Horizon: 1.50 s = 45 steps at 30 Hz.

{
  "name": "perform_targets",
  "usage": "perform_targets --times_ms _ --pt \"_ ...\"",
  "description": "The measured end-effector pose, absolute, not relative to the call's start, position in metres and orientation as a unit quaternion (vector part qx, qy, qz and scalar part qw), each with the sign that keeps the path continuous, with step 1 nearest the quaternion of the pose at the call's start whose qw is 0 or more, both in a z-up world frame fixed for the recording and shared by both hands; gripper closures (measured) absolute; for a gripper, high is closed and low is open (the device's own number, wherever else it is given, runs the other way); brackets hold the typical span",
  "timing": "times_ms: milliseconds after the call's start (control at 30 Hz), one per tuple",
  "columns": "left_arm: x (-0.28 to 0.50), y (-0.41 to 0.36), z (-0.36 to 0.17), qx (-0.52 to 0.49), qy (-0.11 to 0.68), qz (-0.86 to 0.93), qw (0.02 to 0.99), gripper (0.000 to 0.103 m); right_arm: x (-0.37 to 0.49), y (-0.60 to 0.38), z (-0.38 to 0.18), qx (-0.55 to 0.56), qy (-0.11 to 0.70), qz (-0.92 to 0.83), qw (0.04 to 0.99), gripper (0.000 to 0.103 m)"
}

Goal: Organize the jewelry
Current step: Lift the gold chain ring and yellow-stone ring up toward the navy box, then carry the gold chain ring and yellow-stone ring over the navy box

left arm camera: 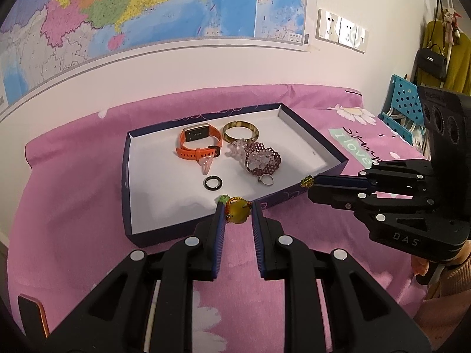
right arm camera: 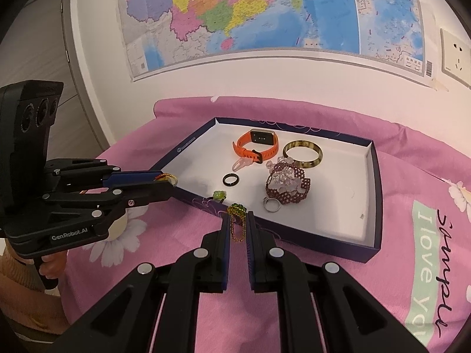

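Left gripper point(left arm camera: 238, 210) pinches a yellow bead ring point(left arm camera: 236, 210) above the box's point(left arm camera: 312, 192) near edge; right gripper point(right arm camera: 238, 226), nearly closed, clamps a green-topped chain piece point(right arm camera: 237, 220) just outside the rim.

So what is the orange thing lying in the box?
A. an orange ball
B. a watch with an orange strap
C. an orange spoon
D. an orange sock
B. The orange thing in the box has a buckled strap looped round and a flat rectangular face, so it is a watch, lying beside the yellowish bangle.
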State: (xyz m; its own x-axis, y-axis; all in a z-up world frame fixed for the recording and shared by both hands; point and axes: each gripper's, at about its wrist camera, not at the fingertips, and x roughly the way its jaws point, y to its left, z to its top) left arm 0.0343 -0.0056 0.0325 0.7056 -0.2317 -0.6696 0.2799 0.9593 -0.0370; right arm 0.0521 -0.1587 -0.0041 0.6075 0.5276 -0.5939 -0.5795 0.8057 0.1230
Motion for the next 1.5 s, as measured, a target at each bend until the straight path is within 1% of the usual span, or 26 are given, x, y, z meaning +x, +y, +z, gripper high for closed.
perform_targets --times_ms 1500 --pt "0.066 -0.004 0.035 0.027 0.359 -0.132 0.923 0.084 0.088 -0.156 0.002 -0.039 0.317 0.3 0.899 0.094"
